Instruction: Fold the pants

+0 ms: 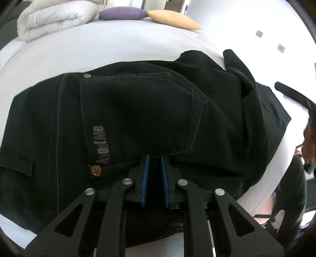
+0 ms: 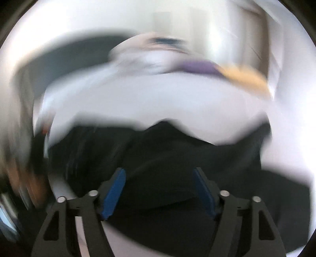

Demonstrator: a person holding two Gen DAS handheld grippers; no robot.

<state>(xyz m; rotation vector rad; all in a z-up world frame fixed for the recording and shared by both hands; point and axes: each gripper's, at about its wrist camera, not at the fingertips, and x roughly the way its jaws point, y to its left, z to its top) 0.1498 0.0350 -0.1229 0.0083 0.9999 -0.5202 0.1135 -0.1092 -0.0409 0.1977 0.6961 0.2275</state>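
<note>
Left gripper [image 1: 155, 158]: blue pads [image 1: 145, 178] close together, a narrow gap between them. Dark cloth fills that gap, but whether the pads actually pinch a fold of the pants [image 1: 138, 110] or just sit over them — cannot tell. Tips rest at the lower seam of the back pocket [image 1: 142, 116].

Right gripper [image 2: 159, 172]: released, pads [image 2: 114, 191] spread wide, nothing between them but the black cloth lying below. It hangs over the pants [image 2: 162, 178]; contact cannot be judged, the right wrist view being heavily smeared.

Pants: black, lying on the white bed [image 1: 98, 51], seat side up. Back pocket with pale stitching and a grey printed word along one edge; a copper rivet [image 1: 87, 75] at one pocket corner, a round flag-pattern stud [image 1: 96, 170] at another, just left of the left gripper. A belt loop [image 1: 25, 168] shows far left. To the right the cloth is bunched and doubled over itself, one flap [image 1: 235, 65] standing up off the sheet.

Far edge of bed: folded white duvet [image 1: 53, 17], a purple cushion [image 1: 122, 13] and a yellow cushion [image 1: 173, 20] touching tip to tip. In the right wrist view the same two cushions appear only as purple [image 2: 197, 67] and yellow [image 2: 244, 79] streaks.

Right margin of the left wrist view — part of the person [image 1: 292, 187] in dark clothing.
</note>
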